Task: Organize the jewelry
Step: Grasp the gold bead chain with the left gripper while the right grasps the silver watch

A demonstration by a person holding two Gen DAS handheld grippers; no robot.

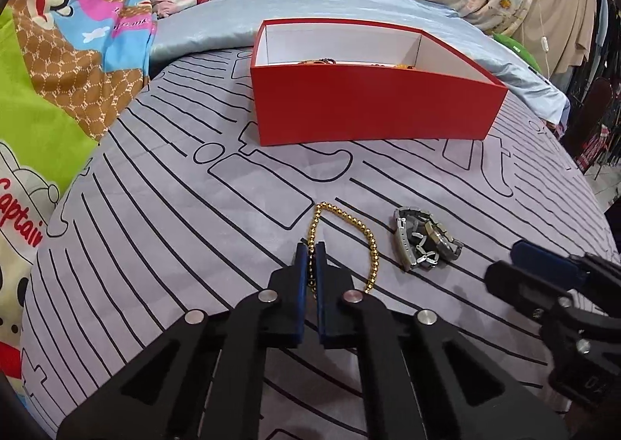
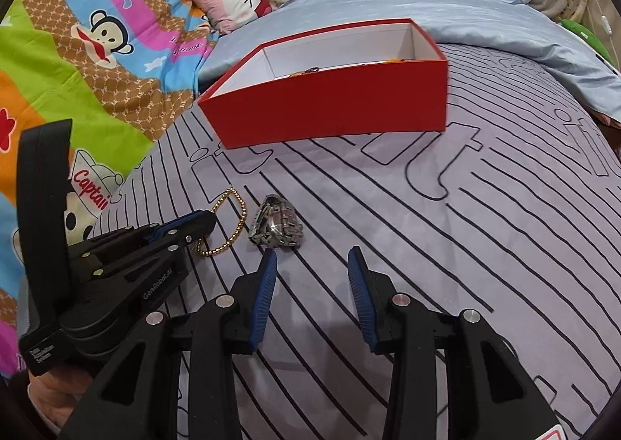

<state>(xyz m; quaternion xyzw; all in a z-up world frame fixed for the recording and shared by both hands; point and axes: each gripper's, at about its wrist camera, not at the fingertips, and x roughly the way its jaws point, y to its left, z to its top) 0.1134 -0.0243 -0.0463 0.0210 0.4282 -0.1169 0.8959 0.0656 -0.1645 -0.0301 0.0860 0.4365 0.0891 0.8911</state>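
Note:
A gold bead chain (image 1: 374, 246) lies looped on the lilac striped sheet. My left gripper (image 1: 311, 246) is shut on one side of the loop, and the beads run between its blue pads. Just right of it lies a silver metal watch (image 1: 423, 242). In the right wrist view my right gripper (image 2: 312, 255) stands open with nothing between its fingers. The watch (image 2: 277, 226) lies just beyond its left fingertip, with the chain (image 2: 233, 230) and left gripper (image 2: 209, 224) further left. The open red box (image 1: 372, 102) stands behind, with bits of jewelry showing over its rim.
A cartoon-print blanket (image 2: 97, 51) covers the left side, with a pink pillow (image 2: 233, 1) behind it. A pale blue quilt (image 1: 217, 28) lies bunched behind the box (image 2: 330, 110). Hanging clothes (image 1: 597, 90) stand past the bed's right edge. A hand (image 2: 50, 393) holds the left gripper.

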